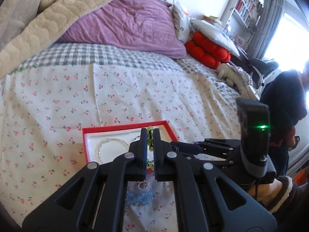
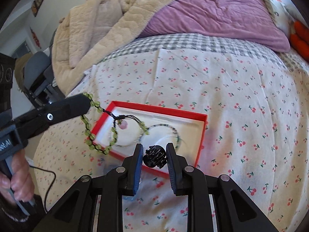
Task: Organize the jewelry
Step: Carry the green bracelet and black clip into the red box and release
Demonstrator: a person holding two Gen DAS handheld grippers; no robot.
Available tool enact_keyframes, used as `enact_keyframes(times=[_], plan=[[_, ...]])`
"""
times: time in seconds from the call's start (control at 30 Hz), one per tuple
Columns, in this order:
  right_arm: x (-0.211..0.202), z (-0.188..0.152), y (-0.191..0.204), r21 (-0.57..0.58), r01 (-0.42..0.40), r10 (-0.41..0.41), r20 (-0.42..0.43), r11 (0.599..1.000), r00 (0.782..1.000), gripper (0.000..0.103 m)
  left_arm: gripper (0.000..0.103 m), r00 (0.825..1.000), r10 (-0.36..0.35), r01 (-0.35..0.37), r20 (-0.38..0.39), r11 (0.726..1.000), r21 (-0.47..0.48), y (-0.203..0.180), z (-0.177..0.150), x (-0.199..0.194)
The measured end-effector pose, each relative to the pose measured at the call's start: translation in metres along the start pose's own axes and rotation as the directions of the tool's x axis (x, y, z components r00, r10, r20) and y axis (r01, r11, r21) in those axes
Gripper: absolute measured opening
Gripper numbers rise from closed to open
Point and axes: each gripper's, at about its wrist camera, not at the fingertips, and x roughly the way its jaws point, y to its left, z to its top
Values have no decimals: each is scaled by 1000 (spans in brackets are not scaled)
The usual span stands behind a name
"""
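A red box (image 1: pixel 123 128) with a white lining lies on the cherry-print bedspread; a clear-bead bracelet (image 1: pixel 108 147) rests inside it. My left gripper (image 1: pixel 150 133) is shut on a green bead bracelet (image 1: pixel 149 147). From the right wrist view, that left gripper (image 2: pixel 85 98) holds the green bracelet (image 2: pixel 92 137) dangling over the left corner of the red box (image 2: pixel 154 109), a pink bead (image 2: pixel 124 124) hanging on its black cord. My right gripper (image 2: pixel 154 145) is shut on a small black claw clip (image 2: pixel 154 157) just above the box's near edge. A second beaded bracelet (image 2: pixel 173 133) lies in the box.
A pale blue bead bracelet (image 1: pixel 140 197) and a small sparkly ring (image 1: pixel 143 185) lie on the bedspread in front of the box. A purple duvet (image 1: pixel 131 23), beige blanket (image 2: pixel 100 29) and red cushion (image 1: pixel 208 50) are piled at the back. A hand (image 2: pixel 17 176) grips the left tool.
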Motion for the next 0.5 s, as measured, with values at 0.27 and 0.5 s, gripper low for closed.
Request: enact_keyframes(times=[0.27,0.5], plan=[[11,4,-11,38,3,-3,-11,999,1000,25,6,988,135,-136,-76,991,-8,22,-11,35],[18,6,-11,40,6,-5,-25,999,1000,25,6,978,189,-188,-93,982,23,24,-14,42]])
